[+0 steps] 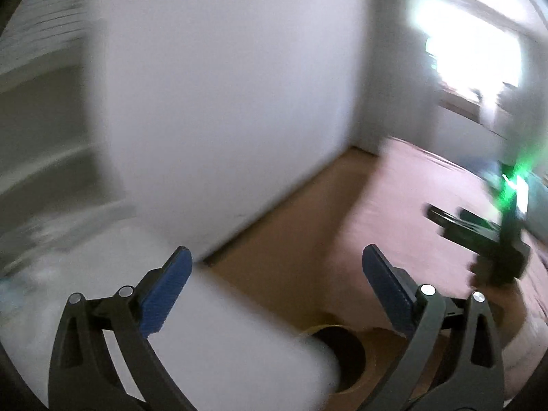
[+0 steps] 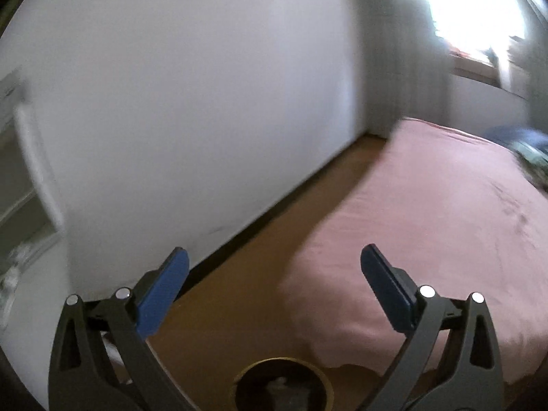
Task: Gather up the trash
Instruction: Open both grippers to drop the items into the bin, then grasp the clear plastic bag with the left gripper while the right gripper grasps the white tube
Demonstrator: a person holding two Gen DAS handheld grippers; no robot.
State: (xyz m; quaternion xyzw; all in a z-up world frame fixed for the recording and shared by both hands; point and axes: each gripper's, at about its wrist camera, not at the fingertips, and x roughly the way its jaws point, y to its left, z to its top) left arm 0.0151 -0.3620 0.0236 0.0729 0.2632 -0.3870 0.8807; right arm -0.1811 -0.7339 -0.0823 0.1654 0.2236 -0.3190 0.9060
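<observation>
Both views are smeared with motion blur, so the main risk is aiming at something misread: any reach made now could miss the round bin and drop or knock whatever it goes for. The left gripper [image 1: 275,267] stands wide open with nothing between its blue pads, and the right gripper [image 2: 274,267] is equally spread and empty.

No loose piece of trash can be made out in either view, so a further hazard is a blind grasp at the bed cover or the floor. The round bin [image 2: 284,382], dark inside with a yellowish rim, sits on the wooden floor [image 2: 260,257] directly below and between the right gripper's fingers, at the bottom edge of the view. In the left view it lies low between the fingers, partly hidden by a white surface [image 1: 239,335].

The pink bed [image 2: 428,222] lies to the right, just beside the bin. The white wall [image 2: 188,102] stands to the left.
</observation>
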